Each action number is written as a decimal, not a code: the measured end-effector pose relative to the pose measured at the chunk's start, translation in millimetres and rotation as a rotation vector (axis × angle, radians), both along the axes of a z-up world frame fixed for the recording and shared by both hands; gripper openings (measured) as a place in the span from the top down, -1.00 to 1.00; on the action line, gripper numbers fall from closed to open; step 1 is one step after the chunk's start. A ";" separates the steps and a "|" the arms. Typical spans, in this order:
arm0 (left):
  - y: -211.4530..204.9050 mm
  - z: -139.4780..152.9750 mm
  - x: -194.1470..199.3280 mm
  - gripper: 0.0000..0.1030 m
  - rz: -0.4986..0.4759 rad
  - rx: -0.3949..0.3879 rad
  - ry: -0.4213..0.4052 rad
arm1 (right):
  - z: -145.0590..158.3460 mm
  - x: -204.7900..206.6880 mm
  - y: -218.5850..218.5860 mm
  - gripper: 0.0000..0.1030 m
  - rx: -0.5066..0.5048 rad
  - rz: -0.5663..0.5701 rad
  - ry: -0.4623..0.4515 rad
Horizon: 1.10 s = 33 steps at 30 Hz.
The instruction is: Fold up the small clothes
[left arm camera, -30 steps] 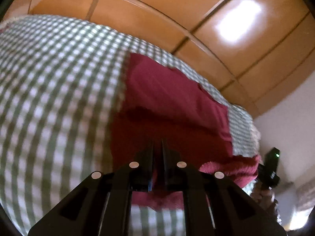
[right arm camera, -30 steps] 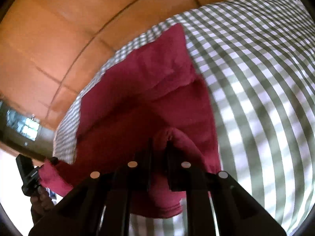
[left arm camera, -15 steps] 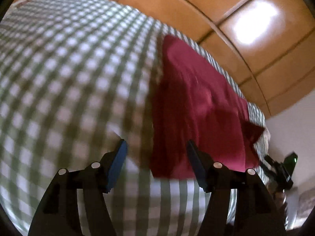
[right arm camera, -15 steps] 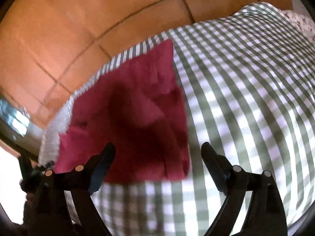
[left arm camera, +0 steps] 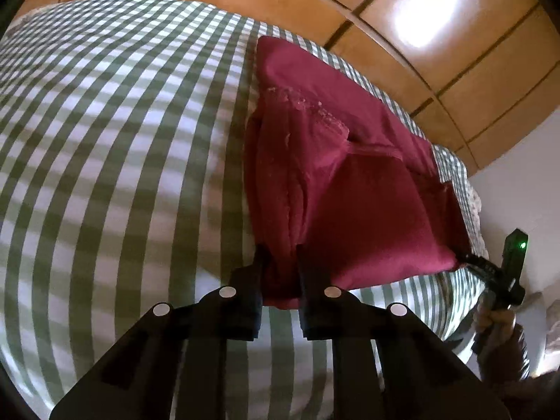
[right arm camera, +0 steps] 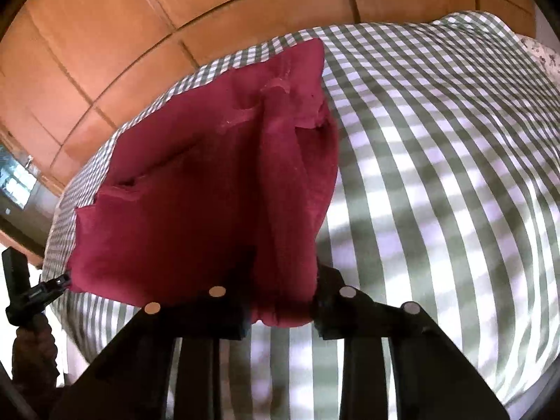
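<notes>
A dark red garment (left arm camera: 350,182) lies folded on a green-and-white checked bedspread (left arm camera: 122,140). My left gripper (left arm camera: 280,262) has its jaws closing around the garment's near left corner, with cloth between the fingers. In the right wrist view the same garment (right arm camera: 210,182) fills the middle, and my right gripper (right arm camera: 283,280) has its jaws around the near right corner, a wider gap with cloth bunched between them. Each gripper shows at the far corner in the other's view: the right gripper (left arm camera: 490,273) and the left gripper (right arm camera: 38,290).
The checked bedspread (right arm camera: 437,157) covers a bed. An orange tiled floor (left arm camera: 385,17) lies beyond the far edge of the bed. A white wall (left arm camera: 518,182) stands at the right. A window (right arm camera: 14,182) shows at the left.
Both grippers held the cloth shut a second ago, opened and drew back, and now have moved in and closed down around the garment's two near corners.
</notes>
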<state>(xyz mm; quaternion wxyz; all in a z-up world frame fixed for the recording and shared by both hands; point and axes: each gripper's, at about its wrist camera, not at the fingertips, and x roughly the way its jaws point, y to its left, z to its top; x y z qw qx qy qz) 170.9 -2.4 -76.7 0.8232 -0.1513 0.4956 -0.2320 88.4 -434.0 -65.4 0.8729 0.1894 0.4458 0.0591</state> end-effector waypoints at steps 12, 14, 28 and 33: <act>31.4 -6.2 -105.1 0.68 -0.055 0.035 0.102 | 1.9 -96.2 8.8 0.37 -0.044 0.135 0.137; 33.2 2.1 -99.0 0.51 -0.033 0.020 0.058 | 9.5 -89.7 -1.9 0.27 -0.043 0.071 0.096; -2.3 21.3 -39.6 0.77 -0.010 0.139 -0.116 | 19.4 -23.6 7.6 0.86 -0.171 0.026 -0.016; 16.9 42.5 -56.4 0.87 0.014 0.142 -0.187 | 54.0 -45.0 6.3 0.88 -0.191 0.027 -0.090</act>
